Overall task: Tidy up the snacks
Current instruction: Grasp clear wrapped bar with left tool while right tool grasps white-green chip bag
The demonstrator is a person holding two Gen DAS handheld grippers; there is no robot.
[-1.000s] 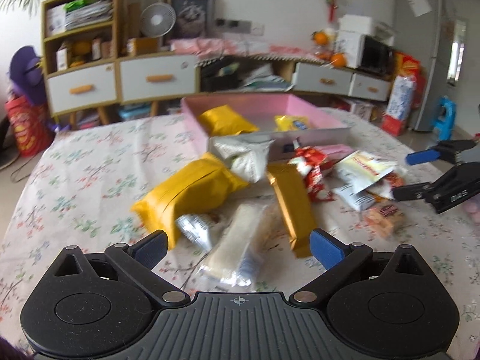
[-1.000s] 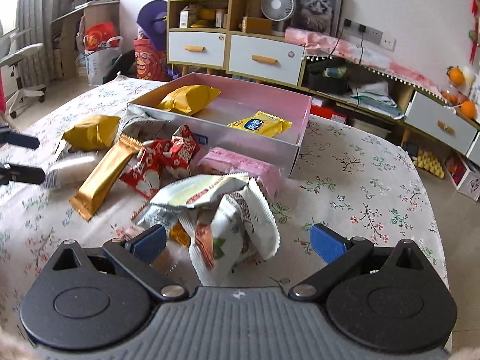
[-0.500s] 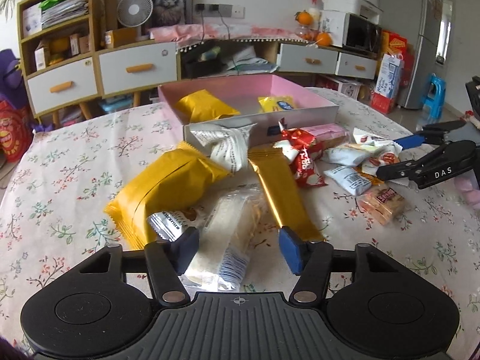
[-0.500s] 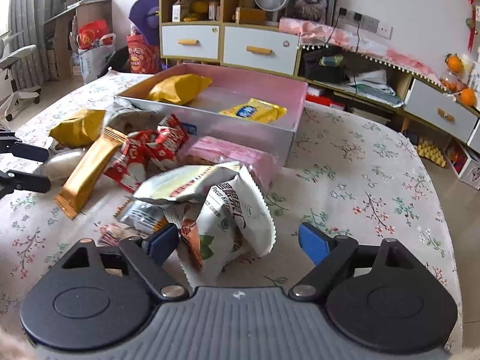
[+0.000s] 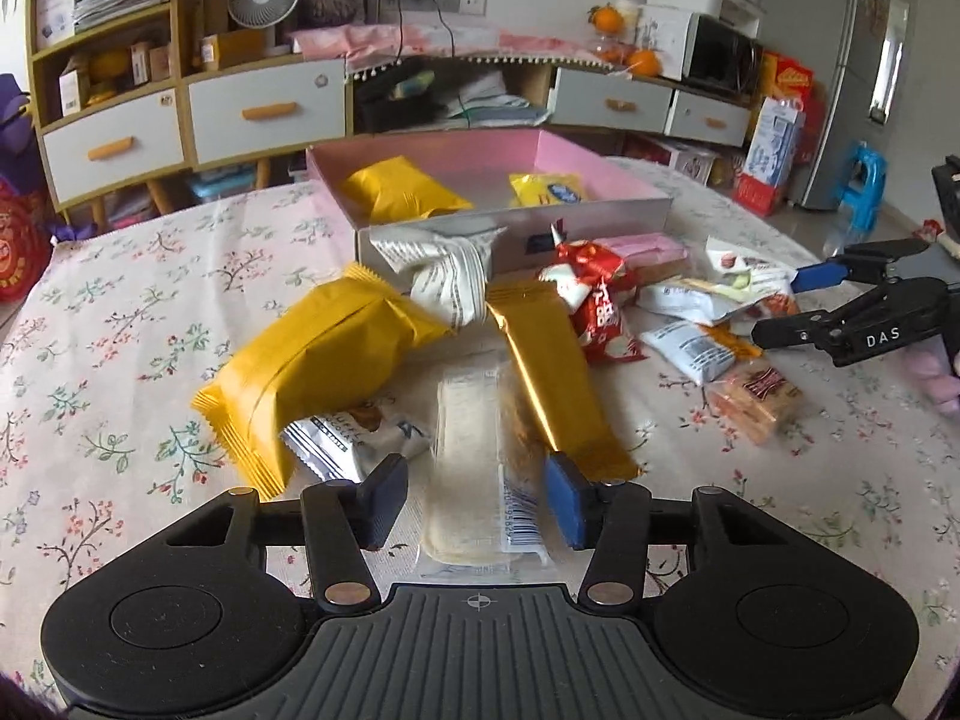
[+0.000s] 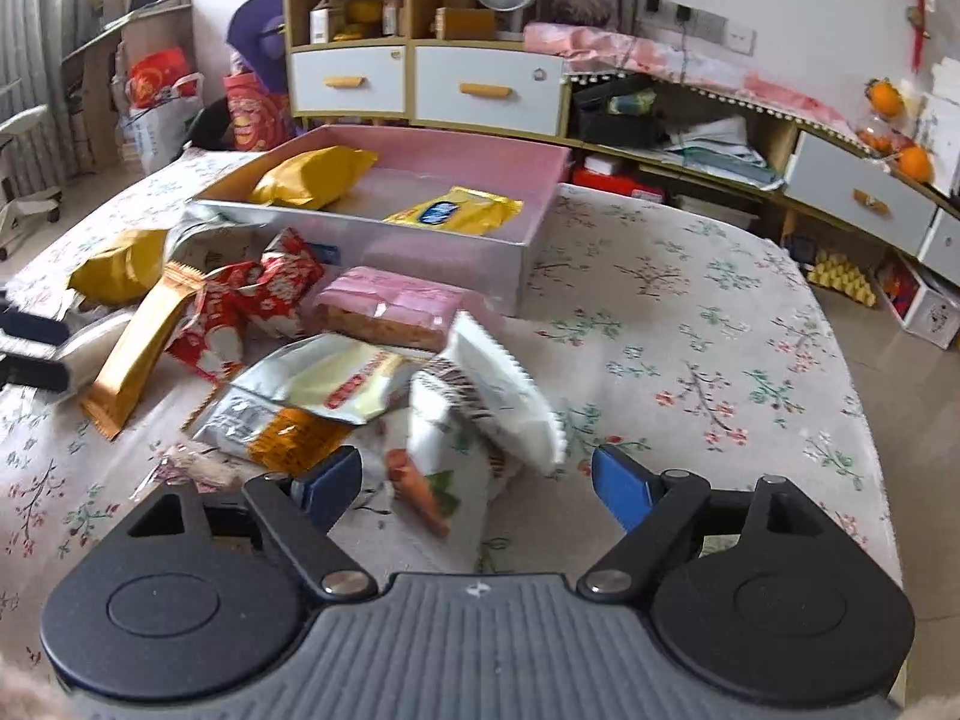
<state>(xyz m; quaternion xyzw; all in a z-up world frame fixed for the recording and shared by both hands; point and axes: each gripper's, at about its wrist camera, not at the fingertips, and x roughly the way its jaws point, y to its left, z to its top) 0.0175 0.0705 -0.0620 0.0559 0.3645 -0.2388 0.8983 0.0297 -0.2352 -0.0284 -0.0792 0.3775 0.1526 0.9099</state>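
Left wrist view, and the left gripper (image 5: 474, 501) is low over the table (image 5: 120, 360), its jaws having just been closing in on a clear pack (image 5: 474, 468) of pale wafers that lies lengthwise between them. The pads look just beside the wrapper's edges rather than pressing it, so I'd call this gripper open around the pack, a grasp about to land. Tucked against the pack's right side is a gold bar (image 5: 552, 372), and left of it a big yellow bag (image 5: 312, 372) lies over a silver packet (image 5: 342, 435), so a centred, narrow pinch makes sense to lift one snack alone. Right wrist view now: the right gripper (image 6: 477, 480) stands open wide, straddling a white bag (image 6: 480, 414) crumpled right ahead of it, no pad touching that I can see. Ahead of both grippers sits the pink box (image 6: 540, 228), the likely home for all this. Inside it are only two items: a yellow bag (image 6: 312, 177) at its far left and a small yellow packet (image 6: 456, 213) with a blue logo nearer the middle. Red packets (image 6: 252, 306) and a pink bar (image 6: 390, 306) wait just outside its front wall.
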